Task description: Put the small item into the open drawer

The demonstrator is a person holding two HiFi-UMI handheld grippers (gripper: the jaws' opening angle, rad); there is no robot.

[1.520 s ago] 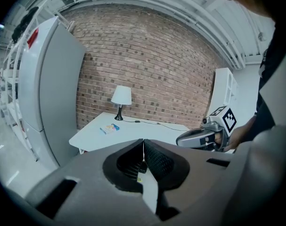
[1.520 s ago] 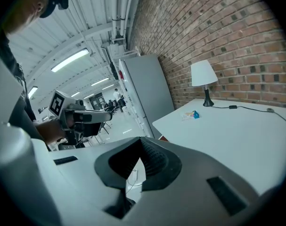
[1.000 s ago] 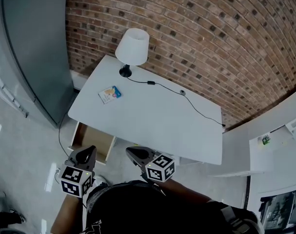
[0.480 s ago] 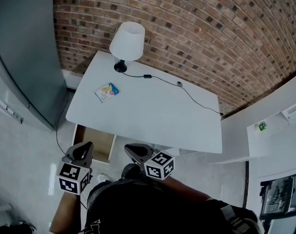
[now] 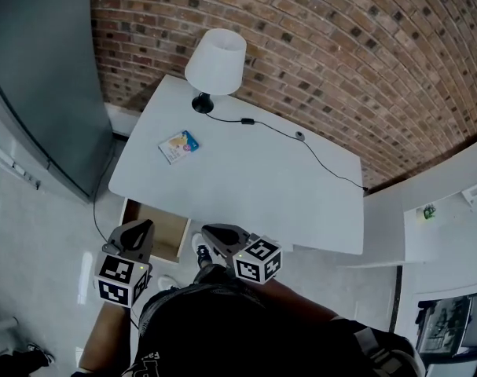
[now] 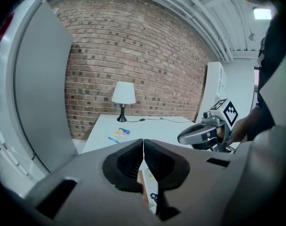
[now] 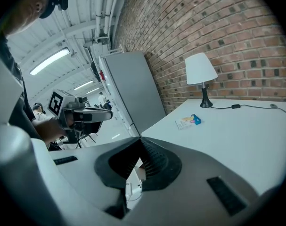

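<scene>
The view has slid a little since before, so the table (image 5: 254, 187) and lamp (image 5: 216, 60) now sit a bit more to the right. Both grippers hang in about the same spot.

A big brick wall (image 5: 340, 45) stands behind the white table. The open drawer (image 5: 155, 228) sticks out under the table's near left corner. The white lamp stands at the far edge.

The left gripper (image 5: 142, 228) is just over the drawer's front, and the right gripper (image 5: 210, 232) is beside it. Both have their jaws squeezed together with nothing in them.

The small item (image 5: 179, 146), a flat, colourful packet, lies on the table near the lamp, well apart from both grippers.
</scene>
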